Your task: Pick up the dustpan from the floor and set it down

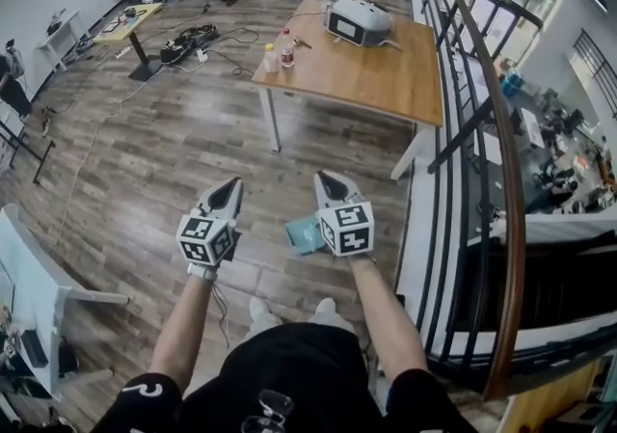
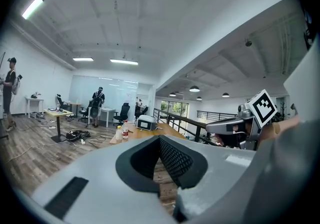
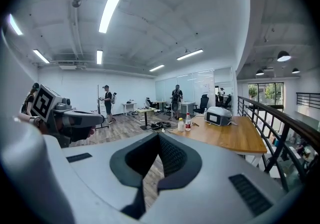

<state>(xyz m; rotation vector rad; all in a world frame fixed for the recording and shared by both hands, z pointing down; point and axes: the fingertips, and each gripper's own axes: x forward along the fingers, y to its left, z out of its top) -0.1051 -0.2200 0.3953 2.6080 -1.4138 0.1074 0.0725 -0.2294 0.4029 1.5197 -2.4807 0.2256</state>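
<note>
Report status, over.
Left gripper, right gripper: jaws shut, empty. Teal dustpan on floor below them, untouched. Wooden table farther ahead, not blocking.

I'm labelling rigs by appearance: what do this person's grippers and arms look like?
Both the left gripper and right gripper are pale grey, tapering to a point, with black textured pads. Each carries a white cube printed with black square markers. The arms are bare below short black sleeves.

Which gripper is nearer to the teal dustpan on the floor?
Right. The right gripper is above the dustpan's right edge; the left gripper is farther away, to its left.
</note>
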